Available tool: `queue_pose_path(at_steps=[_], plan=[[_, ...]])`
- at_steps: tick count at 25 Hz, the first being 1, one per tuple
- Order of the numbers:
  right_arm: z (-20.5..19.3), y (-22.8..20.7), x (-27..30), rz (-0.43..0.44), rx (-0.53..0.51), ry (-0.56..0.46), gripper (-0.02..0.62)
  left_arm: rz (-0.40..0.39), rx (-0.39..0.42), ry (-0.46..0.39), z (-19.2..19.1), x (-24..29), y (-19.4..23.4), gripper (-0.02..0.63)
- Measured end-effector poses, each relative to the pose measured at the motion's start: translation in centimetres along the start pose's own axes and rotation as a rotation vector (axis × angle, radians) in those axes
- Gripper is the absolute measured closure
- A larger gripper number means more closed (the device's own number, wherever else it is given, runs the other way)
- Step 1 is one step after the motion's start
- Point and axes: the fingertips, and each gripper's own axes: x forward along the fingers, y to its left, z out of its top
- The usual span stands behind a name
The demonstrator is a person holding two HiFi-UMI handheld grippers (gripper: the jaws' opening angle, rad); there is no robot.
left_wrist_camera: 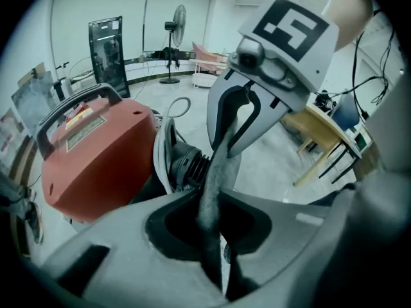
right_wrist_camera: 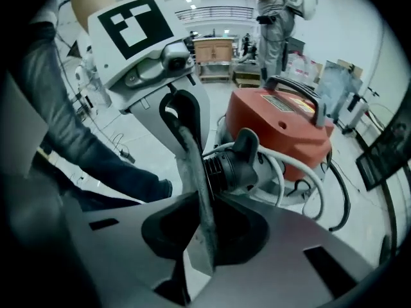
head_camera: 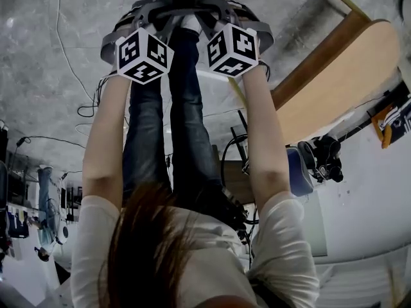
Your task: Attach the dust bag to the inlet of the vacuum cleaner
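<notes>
The grey felt dust bag (left_wrist_camera: pixel 221 165) hangs as a folded strip right in front of the black ribbed inlet (left_wrist_camera: pixel 185 162) of the red vacuum cleaner (left_wrist_camera: pixel 96 153). My left gripper (left_wrist_camera: pixel 213 201) is shut on the bag's near edge. The right gripper (left_wrist_camera: pixel 239 117) pinches the same strip a little higher. In the right gripper view the bag (right_wrist_camera: pixel 192 165) runs down between my right gripper (right_wrist_camera: pixel 203 204) jaws, with the inlet (right_wrist_camera: pixel 234 165) and the vacuum (right_wrist_camera: pixel 282 117) just behind it. In the head view both marker cubes (head_camera: pixel 142 55) (head_camera: pixel 232 49) sit side by side at arm's length; the bag is hidden there.
A white hose (right_wrist_camera: pixel 311 185) loops round the vacuum's base. A pedestal fan (left_wrist_camera: pixel 173 24) and a dark cabinet (left_wrist_camera: pixel 106 50) stand behind, a wooden table (left_wrist_camera: pixel 321 133) to the right. A person (right_wrist_camera: pixel 276 11) stands farther off. Cables (head_camera: pixel 90 108) lie on the floor.
</notes>
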Motion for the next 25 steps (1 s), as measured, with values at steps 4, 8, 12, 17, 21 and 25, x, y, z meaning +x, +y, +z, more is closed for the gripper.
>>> queue_pose_path(at_steps=[4,8,12,17,21,25], plan=[[-0.8,0.2,0.0,-0.04,0.194,-0.048,0.538,-0.054,0.136,0.024,1.1,0.2,0.3,0.532],[-0.9,0.0,-0.3,-0.059,0.18,-0.035,0.538,-0.058,0.158,0.01,1.6,0.1,0.5,0.531],[-0.3,-0.3,-0.3,-0.017,-0.018,0.024,0.534,-0.013,0.021,-0.04,0.9,0.0,0.4,0.531],[0.2,-0.7,0.2,0.049,-0.183,0.052,0.523,0.024,-0.133,-0.085,0.3,0.3,0.3,0.532],[0.3,-0.8,0.1,0.026,-0.11,0.021,0.523,-0.009,-0.121,-0.06,0.3,0.3,0.5,0.532],[0.0,-0.9,-0.2,-0.079,0.136,-0.027,0.522,-0.026,0.039,0.008,1.1,0.3,0.9,0.528]])
